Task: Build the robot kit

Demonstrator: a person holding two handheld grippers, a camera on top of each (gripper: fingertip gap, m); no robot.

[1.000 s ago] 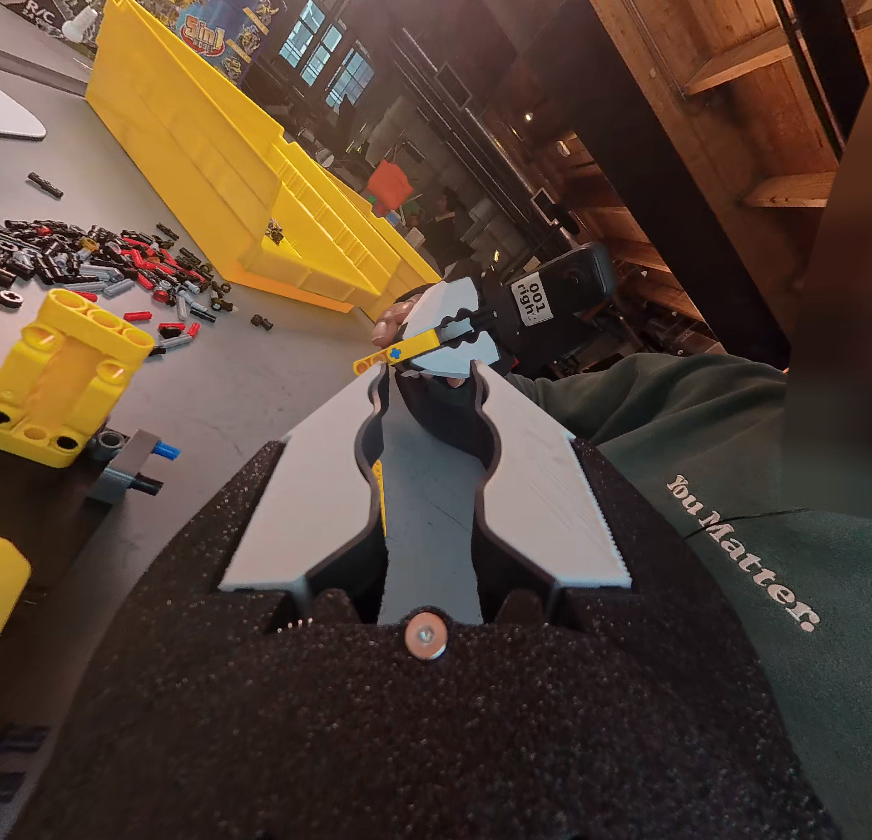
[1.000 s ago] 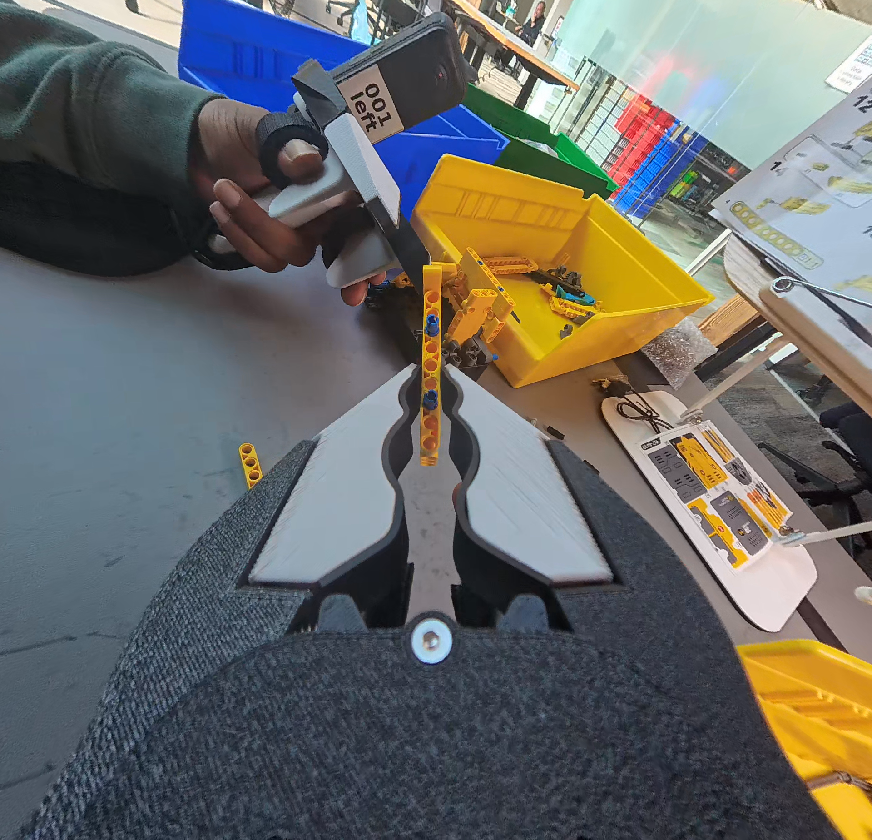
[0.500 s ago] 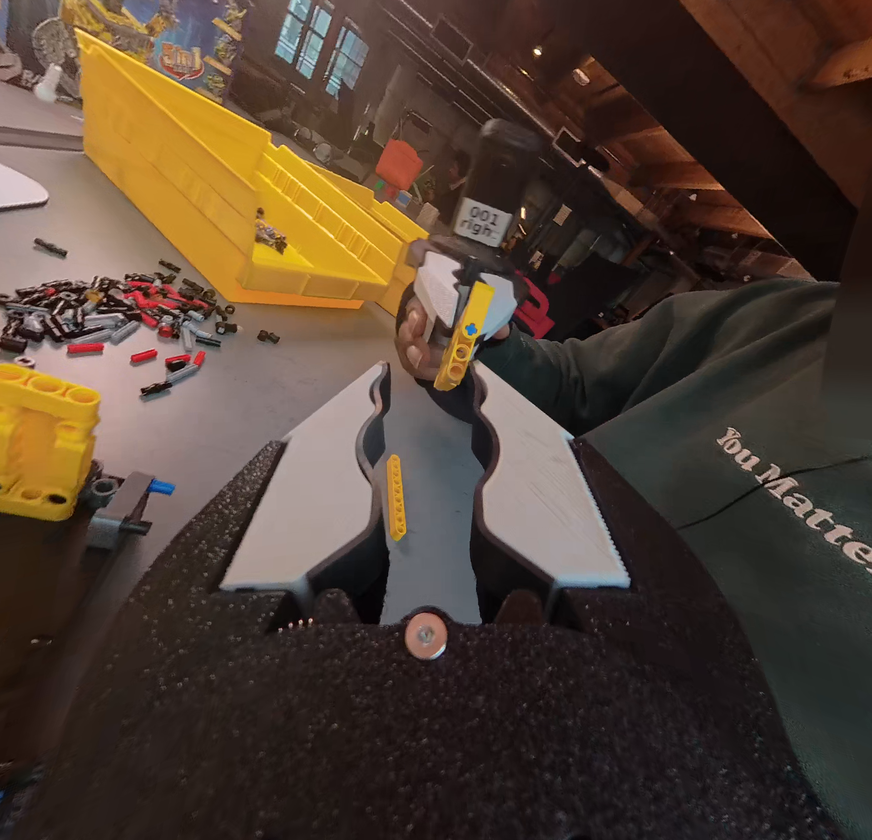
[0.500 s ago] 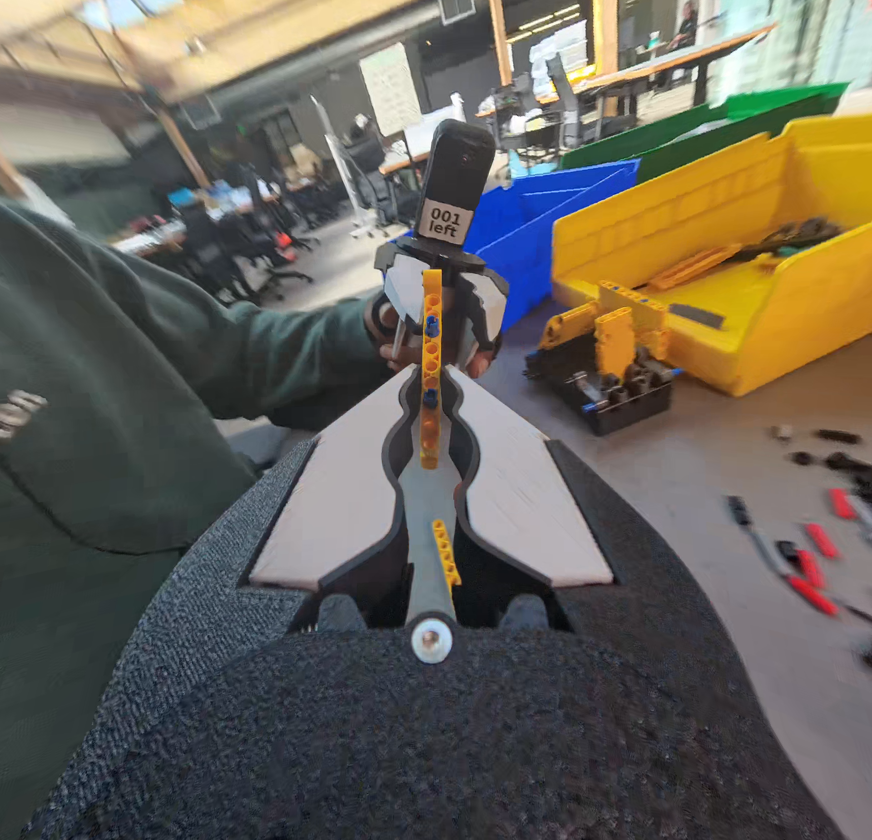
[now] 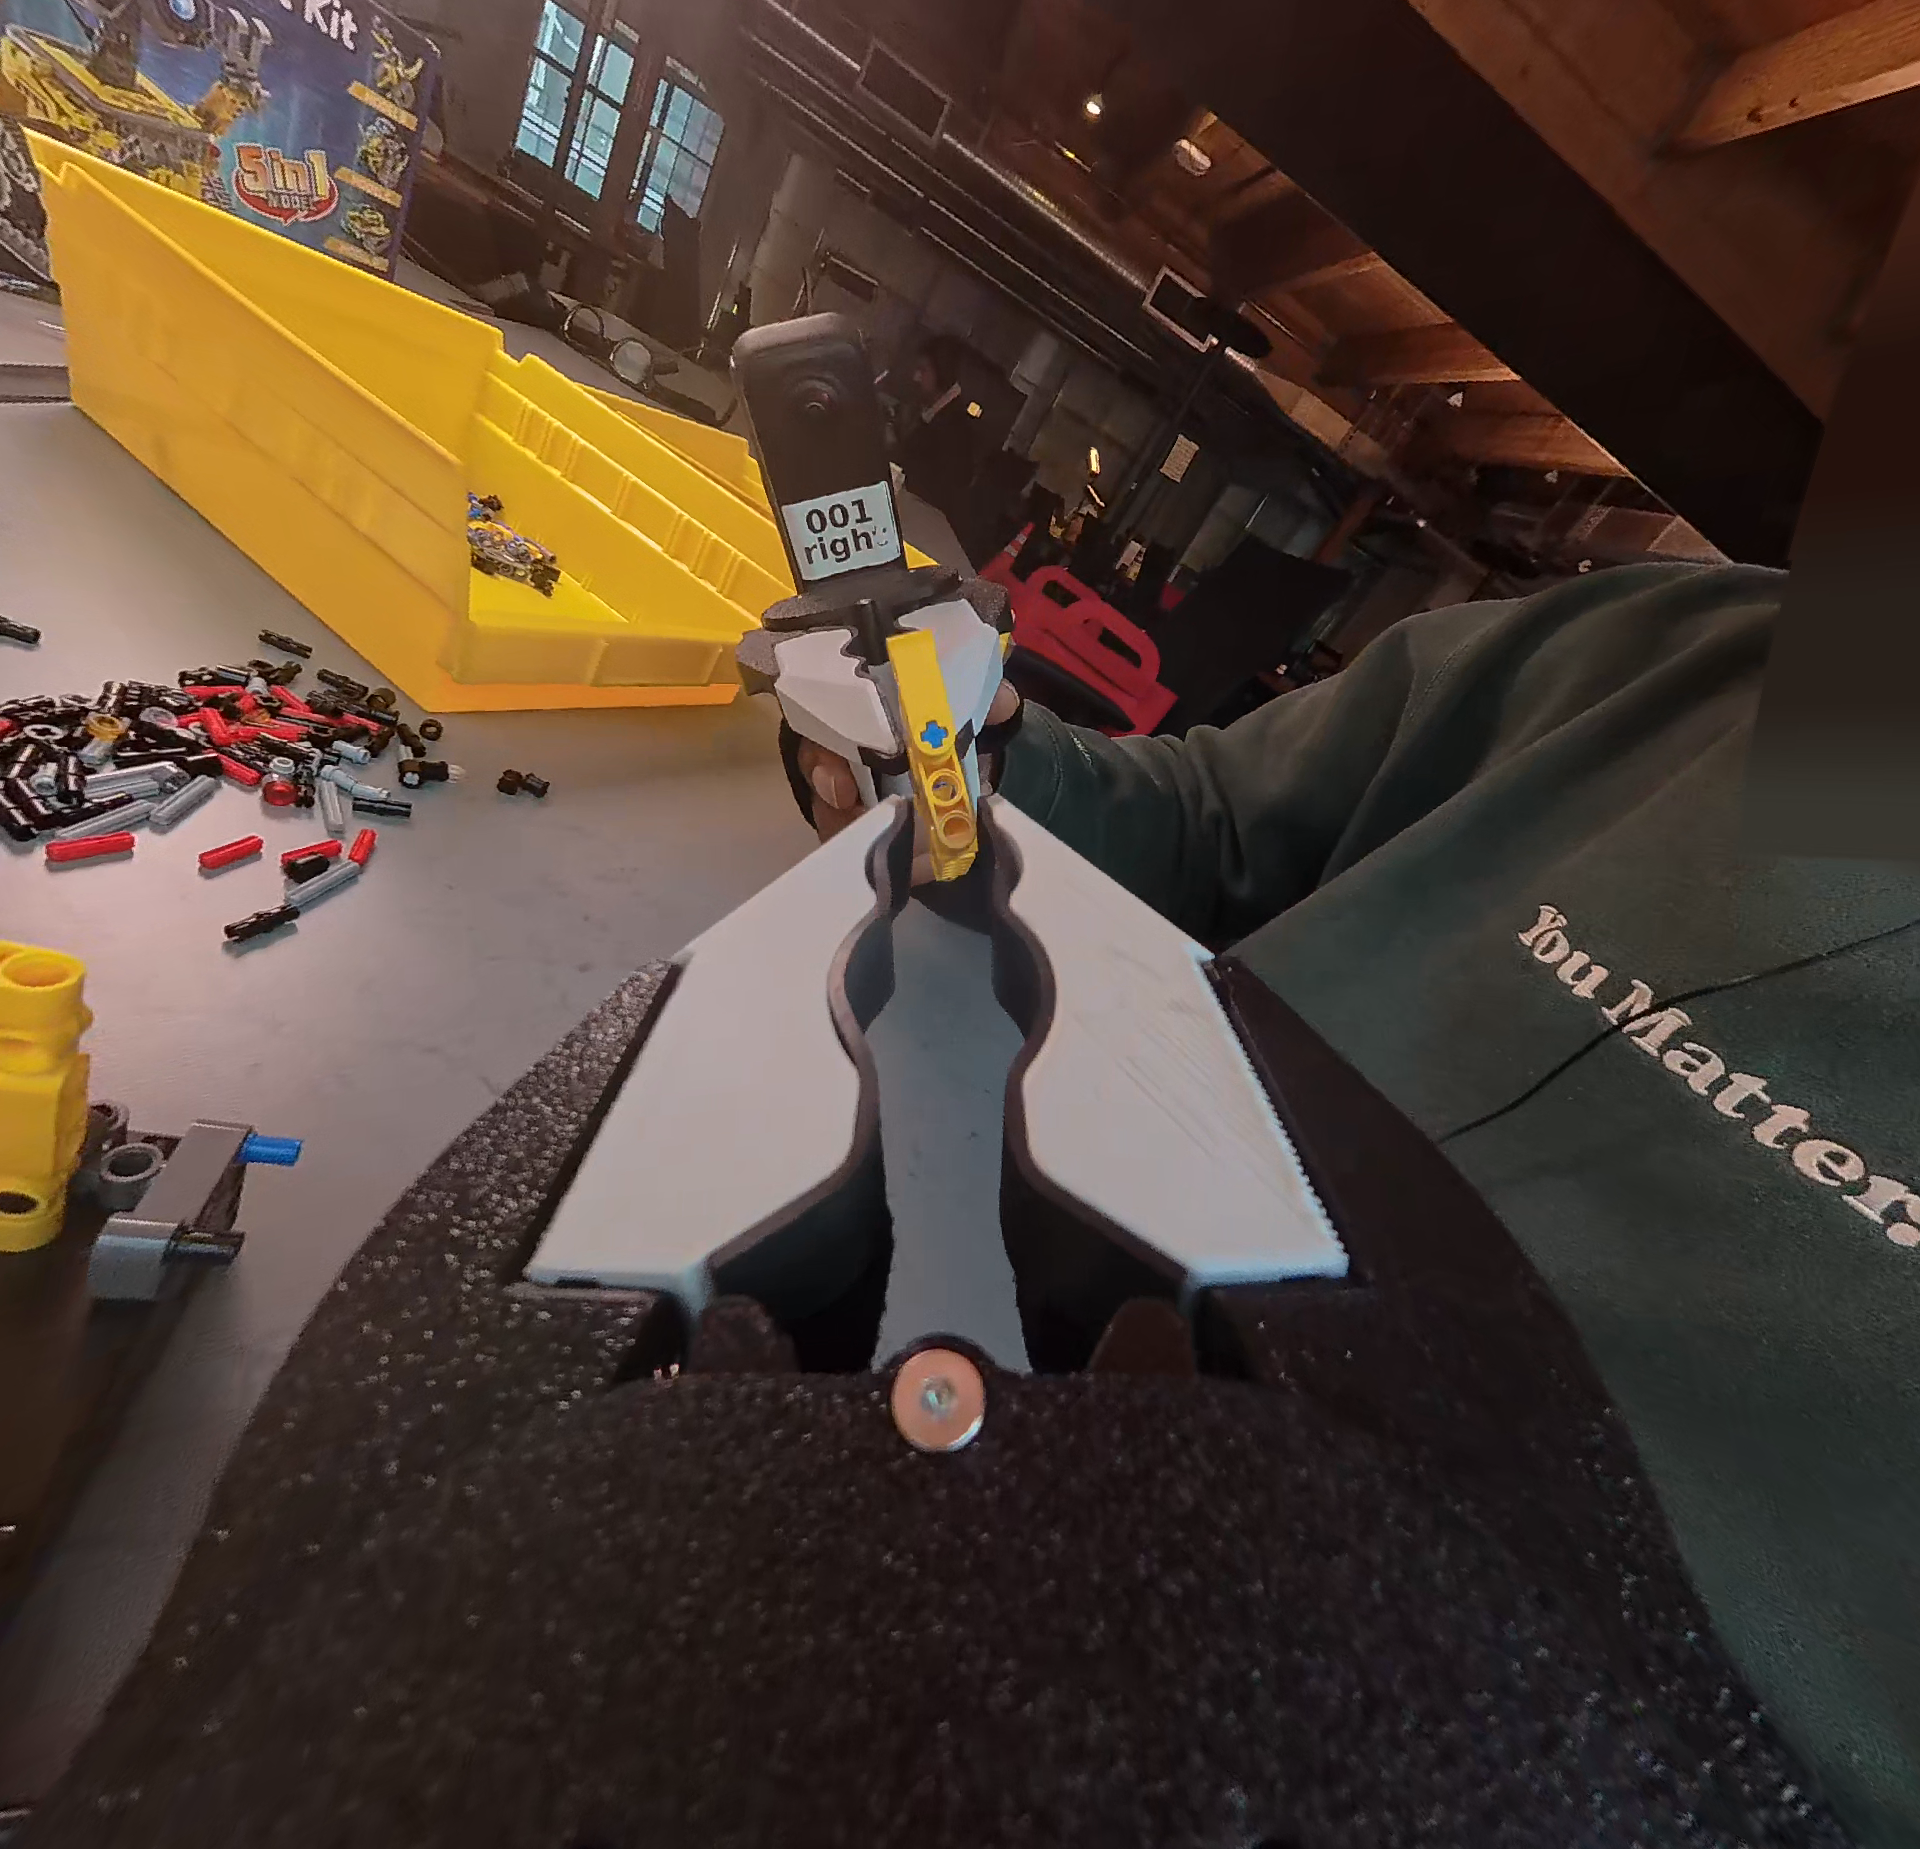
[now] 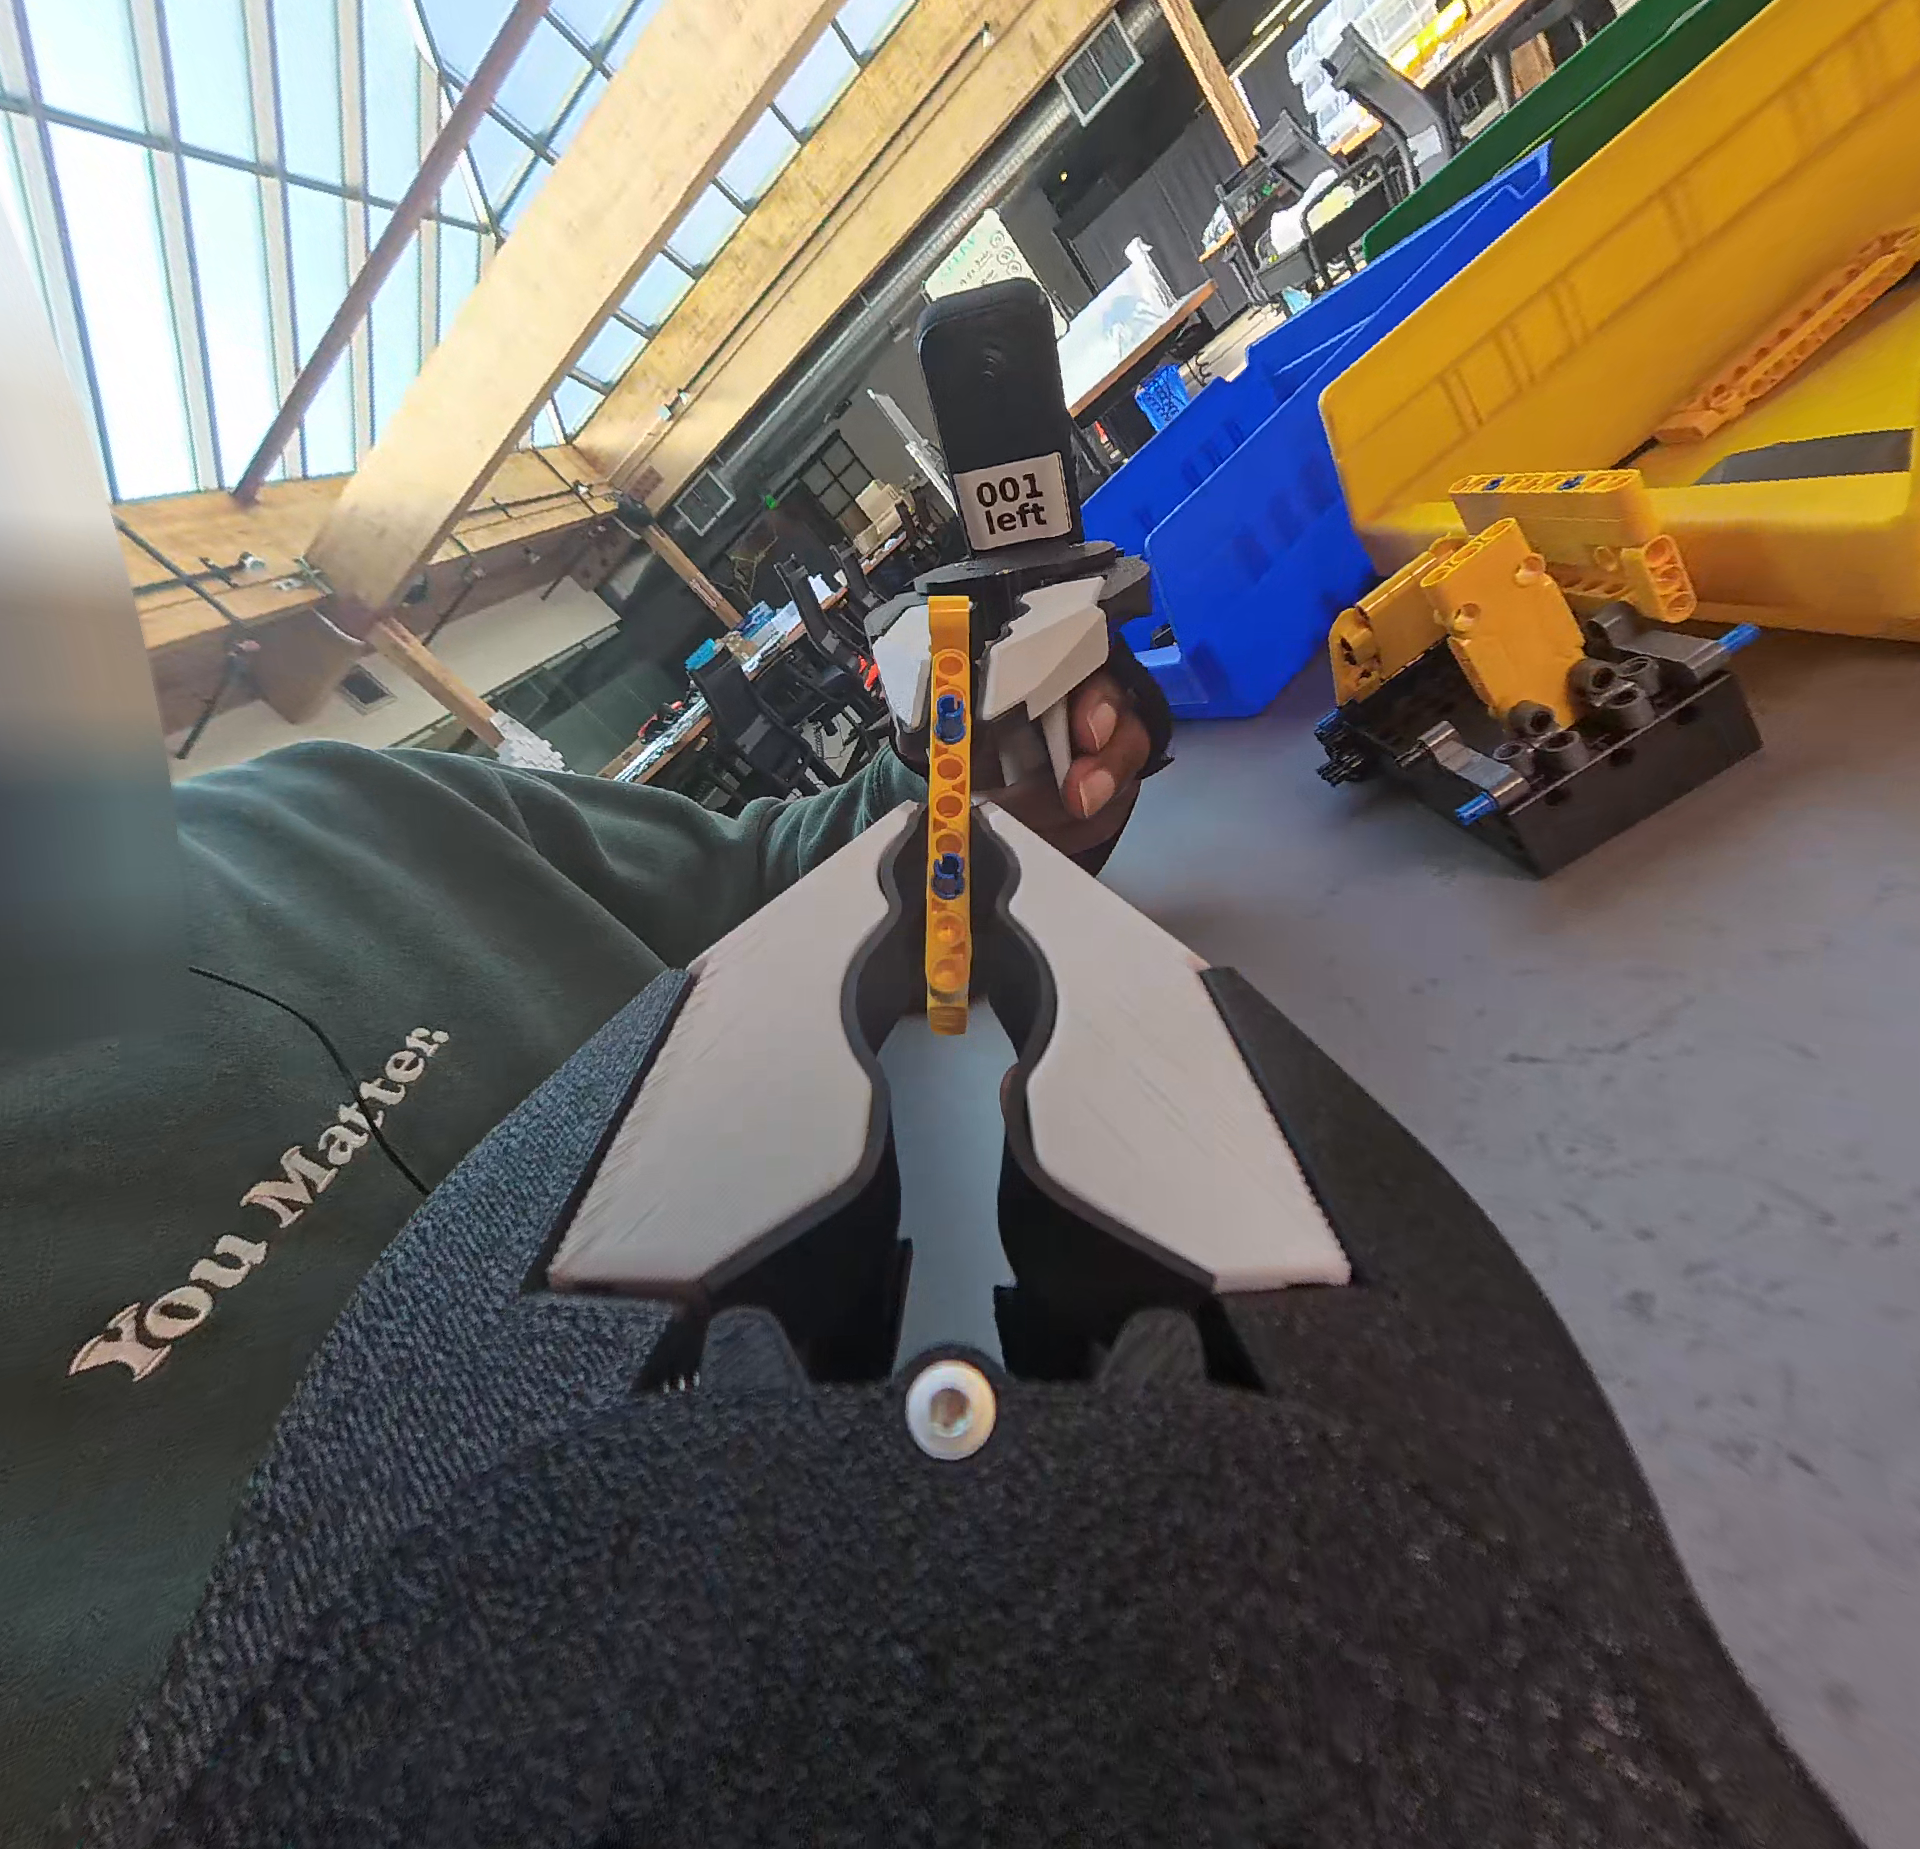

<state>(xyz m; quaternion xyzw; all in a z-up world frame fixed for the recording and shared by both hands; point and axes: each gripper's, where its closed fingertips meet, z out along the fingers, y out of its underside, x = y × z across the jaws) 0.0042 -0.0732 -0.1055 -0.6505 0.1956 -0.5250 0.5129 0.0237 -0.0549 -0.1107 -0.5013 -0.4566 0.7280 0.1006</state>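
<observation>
While the two grippers face each other above the grey bench [image 5: 436,968], the right gripper [image 6: 948,833] has its fingers pinching a long yellow beam [image 6: 948,812] with holes and two blue pins, held upright along the slot between them, likely so the holes stay open to view and to reach. Seen from the left wrist view, the same beam [image 5: 935,760] points end-on toward the left gripper [image 5: 940,843], whose fingers stand a little spread with nothing between them, their tips just beside the beam's near end; whether they touch it I cannot tell. To the left of the beam in that view lie scattered red, black and grey pins [image 5: 197,760], with a yellow bin [image 5: 270,417] beyond them. In the right wrist view a part-built yellow and black model [image 6: 1527,698] sits on the bench to the right of the beam, before a blue bin [image 6: 1257,490].
</observation>
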